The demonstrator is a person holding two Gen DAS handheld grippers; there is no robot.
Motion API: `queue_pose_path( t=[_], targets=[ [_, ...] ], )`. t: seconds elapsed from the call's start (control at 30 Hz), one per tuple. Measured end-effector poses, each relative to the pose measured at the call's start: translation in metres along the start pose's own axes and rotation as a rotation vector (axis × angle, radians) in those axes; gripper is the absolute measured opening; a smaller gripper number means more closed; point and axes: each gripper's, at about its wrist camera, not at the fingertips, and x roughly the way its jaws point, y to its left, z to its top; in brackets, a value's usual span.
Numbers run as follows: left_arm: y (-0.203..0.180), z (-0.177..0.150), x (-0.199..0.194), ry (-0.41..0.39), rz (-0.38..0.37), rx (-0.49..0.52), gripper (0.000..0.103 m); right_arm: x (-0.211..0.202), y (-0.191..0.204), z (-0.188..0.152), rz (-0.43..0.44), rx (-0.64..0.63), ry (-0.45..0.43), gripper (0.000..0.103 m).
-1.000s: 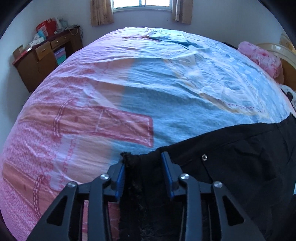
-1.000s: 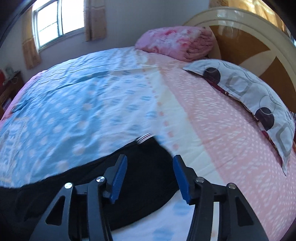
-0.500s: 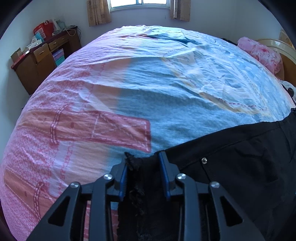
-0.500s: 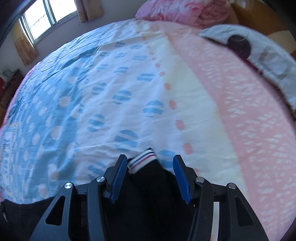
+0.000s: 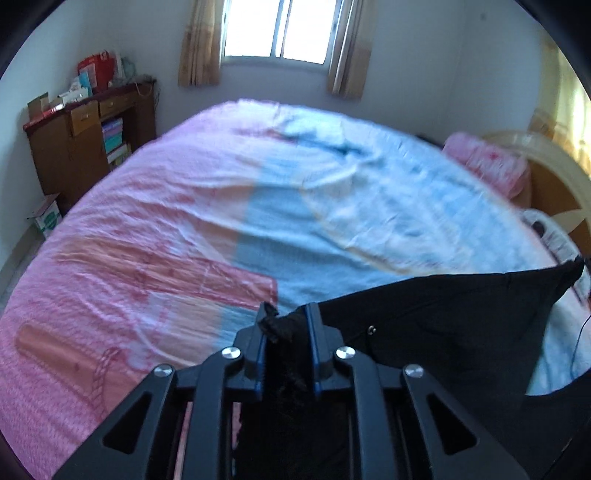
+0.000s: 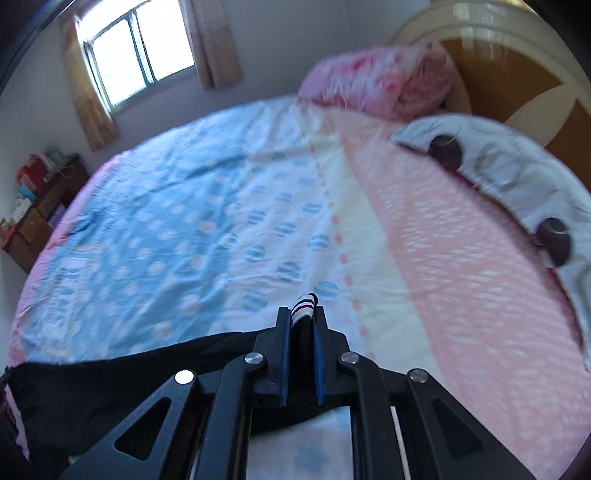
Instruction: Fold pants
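The fold has only begun: the left gripper point(image 5: 287, 325) is closing on one frayed end of the black pants point(image 5: 443, 317), the right gripper point(image 6: 301, 325) on the striped end, stretching them above the bed's point(image 6: 221, 206) near edge; every fold remains.

Window-lit point(image 5: 282, 27), motion-blurred fisheye views
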Motion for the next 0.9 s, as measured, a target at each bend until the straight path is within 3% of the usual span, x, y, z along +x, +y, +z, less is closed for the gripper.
queue_pose_path(
  t=[0.23,0.33,0.63,0.9],
  targets=[
    [0.006,-0.037,-0.077,-0.116,-0.09,-0.009,0.018,-0.14,-0.019,-0.077,-0.021,-0.018,-0.082,0.01],
    [0.009,-0.063,-0.098,-0.145,-0.136,-0.026,0.018,-0.174,-0.032,-0.122,-0.04,0.009,-0.072,0.01],
    [0.019,-0.136,-0.126,-0.159,-0.185,-0.027,0.019,-0.21,-0.072,-0.243,-0.043,0.151,-0.032,0.01],
    [0.018,-0.178,-0.135,-0.157,-0.211,0.048,0.024,-0.209,-0.084,-0.299,-0.048,0.191,0.039,0.014]
  ],
)
